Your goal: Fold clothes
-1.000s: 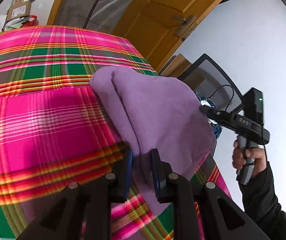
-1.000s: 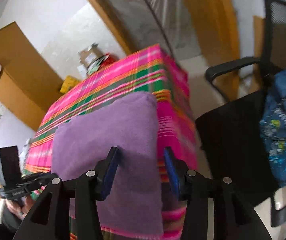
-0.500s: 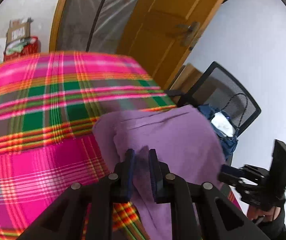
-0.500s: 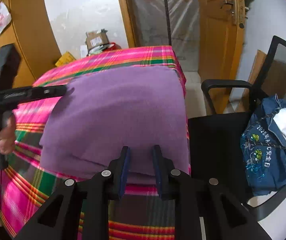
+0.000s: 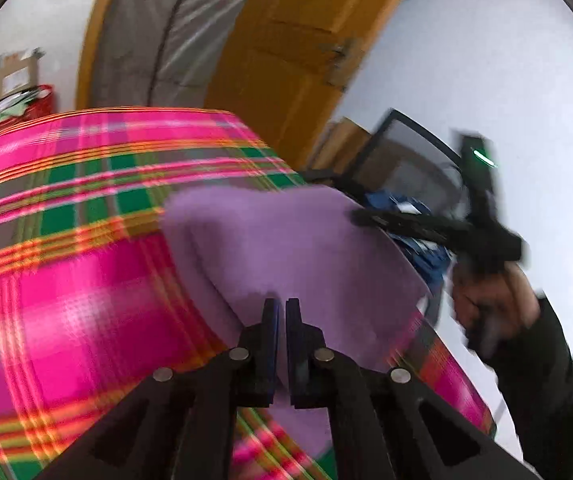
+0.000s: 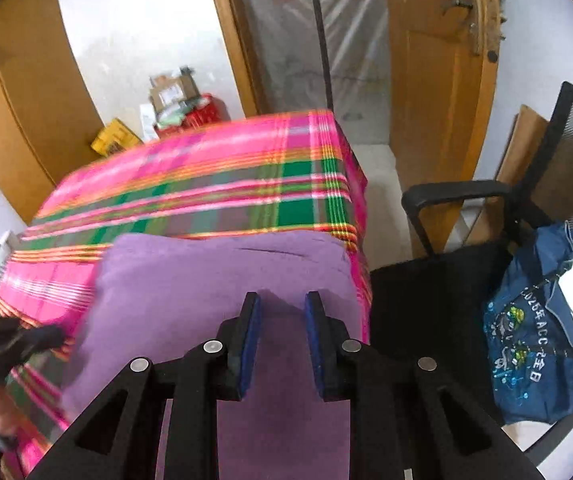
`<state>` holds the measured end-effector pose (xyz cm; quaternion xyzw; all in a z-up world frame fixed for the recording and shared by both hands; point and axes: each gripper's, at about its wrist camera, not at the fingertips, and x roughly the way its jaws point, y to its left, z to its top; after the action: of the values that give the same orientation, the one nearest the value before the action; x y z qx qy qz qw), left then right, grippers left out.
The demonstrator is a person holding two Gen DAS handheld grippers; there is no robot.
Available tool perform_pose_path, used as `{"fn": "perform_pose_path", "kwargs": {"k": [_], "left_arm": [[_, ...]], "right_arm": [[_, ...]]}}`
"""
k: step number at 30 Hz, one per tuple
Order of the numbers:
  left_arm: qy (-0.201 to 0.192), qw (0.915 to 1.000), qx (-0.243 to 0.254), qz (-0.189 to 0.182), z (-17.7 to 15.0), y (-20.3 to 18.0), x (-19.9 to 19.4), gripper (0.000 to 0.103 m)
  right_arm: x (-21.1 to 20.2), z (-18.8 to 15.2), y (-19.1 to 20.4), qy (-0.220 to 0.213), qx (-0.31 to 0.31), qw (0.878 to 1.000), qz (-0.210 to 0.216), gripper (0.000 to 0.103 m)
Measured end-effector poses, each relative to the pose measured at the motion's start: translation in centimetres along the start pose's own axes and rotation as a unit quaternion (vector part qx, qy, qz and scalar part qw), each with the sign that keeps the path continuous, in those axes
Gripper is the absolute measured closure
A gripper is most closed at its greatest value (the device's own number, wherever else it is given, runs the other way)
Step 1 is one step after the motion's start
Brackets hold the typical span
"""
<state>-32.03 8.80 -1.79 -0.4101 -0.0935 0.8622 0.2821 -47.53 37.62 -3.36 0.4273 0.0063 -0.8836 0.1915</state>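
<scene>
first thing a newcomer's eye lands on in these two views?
The loud pink-and-green plaid cloth covering the table, filling the middle of both views. Next, the purple garment lying on its near right corner, with the left hand-held gripper pinched shut on a fold of it. To the right, a black mesh chair holds a blue embroidered bag.

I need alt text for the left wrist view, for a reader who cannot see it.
The left gripper, fingers closed, pinches the near edge of a purple garment lying on a pink and green plaid cloth. At right, a hand holds the right gripper over the garment's far side, before a wooden door.
</scene>
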Motion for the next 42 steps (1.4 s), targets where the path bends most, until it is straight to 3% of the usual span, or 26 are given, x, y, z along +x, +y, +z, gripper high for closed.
{"fn": "perform_pose_path", "kwargs": {"k": [4, 10, 15, 21, 24, 32, 35, 42], "left_arm": [[0.029, 0.9991, 0.027, 0.017, -1.6, -0.8, 1.5, 0.101], [0.021, 0.9996, 0.015, 0.011, -2.6, -0.2, 0.8, 0.101], [0.021, 0.9995, 0.009, 0.024, -3.5, -0.5, -0.2, 0.101], [0.005, 0.9993, -0.001, 0.038, -5.2, -2.1, -3.4, 0.101], [0.001, 0.9988, -0.013, 0.047, -6.6, -2.8, -4.9, 0.101], [-0.013, 0.9955, -0.029, 0.089, -10.0, -4.7, -8.0, 0.101], [-0.02, 0.9939, -0.033, 0.103, -10.8, -5.5, -8.7, 0.101], [-0.019, 0.9908, -0.016, 0.133, -12.3, -7.7, -9.5, 0.101]], "right_arm": [[-1.7, -0.5, 0.3, -0.014, 0.014, 1.0, 0.0, 0.079], [-5.8, -5.9, 3.2, -0.03, -0.001, 0.999, 0.031, 0.079], [-4.8, -8.9, 4.5, -0.005, -0.02, 1.0, 0.004, 0.079], [-8.0, -10.6, 5.7, -0.04, -0.002, 0.999, -0.005, 0.079], [-9.8, -12.6, 6.8, -0.056, 0.001, 0.998, -0.007, 0.072], [-13.0, -17.4, 8.9, -0.059, 0.022, 0.998, -0.005, 0.07], [-14.3, -18.7, 9.4, -0.064, 0.029, 0.997, -0.01, 0.064], [-16.1, -20.9, 10.0, -0.062, 0.03, 0.997, -0.024, 0.064]]}}
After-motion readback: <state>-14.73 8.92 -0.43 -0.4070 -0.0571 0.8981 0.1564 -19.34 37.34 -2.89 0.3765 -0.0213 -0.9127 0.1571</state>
